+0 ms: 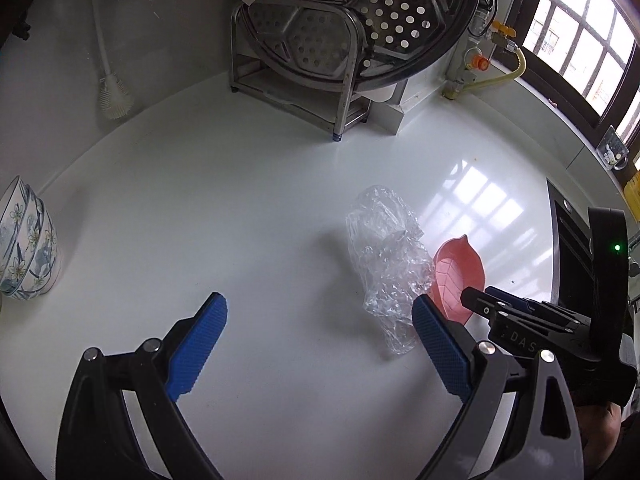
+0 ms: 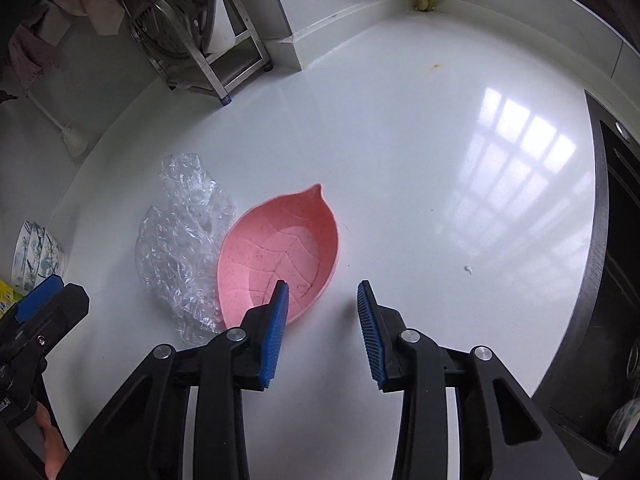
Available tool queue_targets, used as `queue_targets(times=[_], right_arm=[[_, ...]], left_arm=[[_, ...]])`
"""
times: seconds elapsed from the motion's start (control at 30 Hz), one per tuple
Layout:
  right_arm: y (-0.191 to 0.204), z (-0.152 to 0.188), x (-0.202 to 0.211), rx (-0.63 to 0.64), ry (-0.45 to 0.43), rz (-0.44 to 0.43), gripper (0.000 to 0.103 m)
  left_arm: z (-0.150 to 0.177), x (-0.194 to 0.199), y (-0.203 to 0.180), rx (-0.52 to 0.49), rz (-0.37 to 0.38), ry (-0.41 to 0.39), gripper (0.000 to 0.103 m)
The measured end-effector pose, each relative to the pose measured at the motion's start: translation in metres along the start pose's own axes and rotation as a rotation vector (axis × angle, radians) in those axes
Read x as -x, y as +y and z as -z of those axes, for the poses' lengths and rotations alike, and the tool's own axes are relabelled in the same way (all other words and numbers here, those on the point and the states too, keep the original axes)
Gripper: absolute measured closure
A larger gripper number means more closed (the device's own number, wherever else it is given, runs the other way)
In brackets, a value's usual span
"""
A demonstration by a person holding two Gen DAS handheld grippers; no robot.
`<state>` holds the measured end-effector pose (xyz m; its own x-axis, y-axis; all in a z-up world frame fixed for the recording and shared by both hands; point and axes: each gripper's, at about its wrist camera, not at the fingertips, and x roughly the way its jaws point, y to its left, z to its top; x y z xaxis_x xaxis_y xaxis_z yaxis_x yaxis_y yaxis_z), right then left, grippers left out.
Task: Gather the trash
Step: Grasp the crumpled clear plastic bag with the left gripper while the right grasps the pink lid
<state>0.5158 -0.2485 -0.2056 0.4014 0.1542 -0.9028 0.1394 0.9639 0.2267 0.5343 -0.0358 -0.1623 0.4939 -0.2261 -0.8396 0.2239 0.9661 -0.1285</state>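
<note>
A crumpled clear plastic wrap (image 1: 386, 260) lies on the white counter, touching the left side of a pink leaf-shaped dish (image 1: 460, 280). My left gripper (image 1: 320, 312) is open and empty, its right finger just in front of the wrap. In the right wrist view the wrap (image 2: 184, 236) lies left of the empty pink dish (image 2: 280, 256). My right gripper (image 2: 323, 296) is open and empty, hovering at the dish's near right edge, its left fingertip over the rim. The right gripper also shows in the left wrist view (image 1: 476, 296), and the left gripper's finger (image 2: 40, 300) in the right wrist view.
A steel rack with a perforated steamer plate (image 1: 352, 20) stands at the back. Stacked floral bowls (image 1: 28, 244) sit at the left. A white brush (image 1: 114, 96) leans on the wall. A black sink (image 2: 616, 264) borders the counter on the right. A yellow gas hose (image 1: 500, 76) runs by the window.
</note>
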Motion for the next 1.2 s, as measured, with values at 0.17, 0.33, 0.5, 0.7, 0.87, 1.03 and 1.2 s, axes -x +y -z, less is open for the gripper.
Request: queue_targets(times=[0.17, 0.33, 0.5, 0.7, 0.87, 1.03, 1.2], right_arm=[[0.002, -0.004, -0.004, 0.01, -0.004, -0.021, 0.099], [-0.007, -0.006, 0.001, -0.009, -0.025, -0.026, 0.1], [-0.027, -0.005, 0.01, -0.05, -0.046, -0.02, 0.1], [-0.04, -0.003, 0.015, -0.094, -0.071, -0.04, 0.1], [-0.042, -0.002, 0.017, -0.099, -0.078, -0.04, 0.1], [-0.049, 0.002, 0.023, -0.121, -0.085, -0.041, 0.1], [-0.054, 0.007, 0.031, -0.134, -0.093, -0.05, 0.1]], left_arm=[[-0.004, -0.012, -0.003, -0.005, 0.017, 0.015, 0.011], [-0.007, -0.026, -0.01, -0.019, 0.024, 0.022, 0.011], [-0.009, -0.044, -0.018, -0.027, 0.041, 0.047, 0.011], [-0.009, -0.056, -0.038, -0.06, 0.073, 0.051, 0.011], [-0.01, -0.067, -0.04, -0.045, 0.082, 0.067, 0.016], [-0.007, -0.076, -0.042, -0.06, 0.066, 0.121, 0.073], [-0.003, -0.064, -0.041, -0.062, 0.08, 0.105, 0.088]])
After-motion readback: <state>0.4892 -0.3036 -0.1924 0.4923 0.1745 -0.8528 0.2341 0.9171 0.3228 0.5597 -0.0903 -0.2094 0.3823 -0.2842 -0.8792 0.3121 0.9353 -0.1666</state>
